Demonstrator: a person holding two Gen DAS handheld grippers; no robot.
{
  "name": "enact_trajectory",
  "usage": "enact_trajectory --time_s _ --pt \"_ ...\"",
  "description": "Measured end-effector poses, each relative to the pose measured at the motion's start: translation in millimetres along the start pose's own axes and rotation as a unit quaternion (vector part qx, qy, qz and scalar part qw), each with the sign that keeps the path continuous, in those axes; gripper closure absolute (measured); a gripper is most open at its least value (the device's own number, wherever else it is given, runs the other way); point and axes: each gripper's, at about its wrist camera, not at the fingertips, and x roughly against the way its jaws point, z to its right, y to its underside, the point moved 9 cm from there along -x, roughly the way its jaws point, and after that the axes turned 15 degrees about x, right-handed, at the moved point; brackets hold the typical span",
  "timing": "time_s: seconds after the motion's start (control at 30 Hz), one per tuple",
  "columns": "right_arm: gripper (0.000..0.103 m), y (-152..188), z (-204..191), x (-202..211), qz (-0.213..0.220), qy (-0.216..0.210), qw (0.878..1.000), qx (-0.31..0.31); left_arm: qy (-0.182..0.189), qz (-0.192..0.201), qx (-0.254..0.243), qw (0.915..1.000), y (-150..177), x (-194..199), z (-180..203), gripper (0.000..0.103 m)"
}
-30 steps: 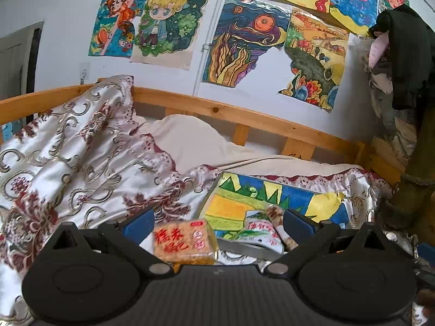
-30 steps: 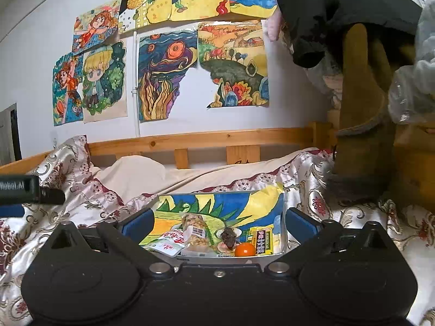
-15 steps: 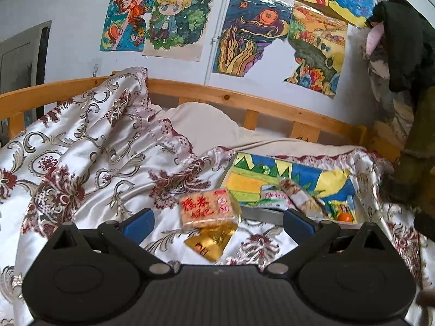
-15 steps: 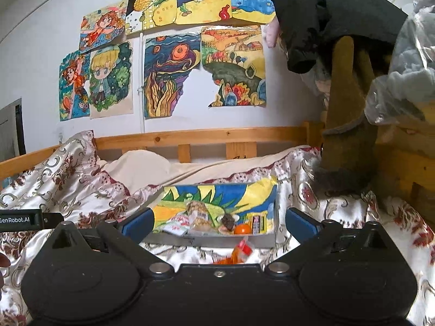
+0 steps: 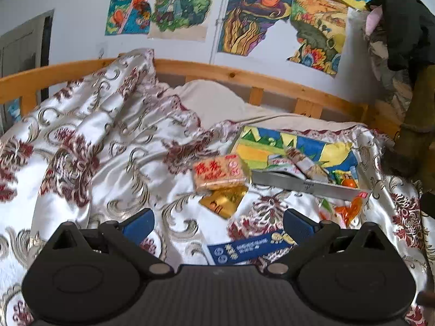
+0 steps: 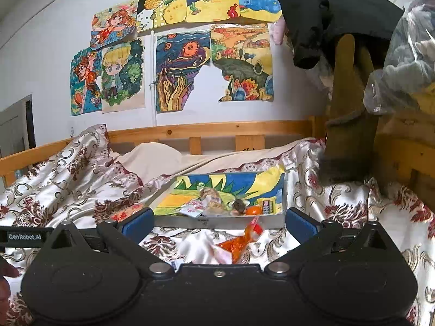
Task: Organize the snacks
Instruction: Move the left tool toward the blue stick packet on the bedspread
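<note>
The shallow grey tray lined with a colourful drawing (image 6: 217, 221) lies on the bed's cream satin bedspread with maroon floral pattern (image 5: 81, 141); inside it sit several small snack packets, among them a white sachet (image 6: 191, 209) and a small round orange item (image 6: 253, 211). Outside the tray, just beside its left near corner, a rectangular orange rice-cracker packet with red characters (image 5: 218, 172) rests partly over a gold foil packet (image 5: 223, 202); a flat blue box with white print (image 5: 250, 247) lies nearer the camera; an orange-and-white crinkled wrapper (image 6: 240, 240) lies in front of the tray's near wall. The left tongs (image 5: 217, 221) are released, blue pads spread wide, holding nothing, above the blue box; the right tongs (image 6: 217, 224) are likewise released and empty, aimed at the tray. A wooden bed rail (image 6: 206, 130) runs behind; painted pictures (image 6: 182, 70) hang on the white wall.
</note>
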Motion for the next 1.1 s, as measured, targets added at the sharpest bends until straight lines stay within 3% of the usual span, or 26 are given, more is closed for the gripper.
enact_trajectory --time_s 0.57,0.93,1.1 --pt "0.001 42 -18 -21 -0.074 -0.026 0.997 -0.021 -0.029 -0.066 -0.006 0.9974 28 -19 -16 0.000" --pt "0.001 54 -19 -32 -0.097 -0.027 0.995 -0.023 -0.032 -0.080 -0.016 0.9961 32 -25 -13 0.000" --pt "0.001 58 -16 -37 -0.104 -0.022 0.994 -0.021 -0.027 -0.106 -0.015 0.9939 40 -35 -10 0.000"
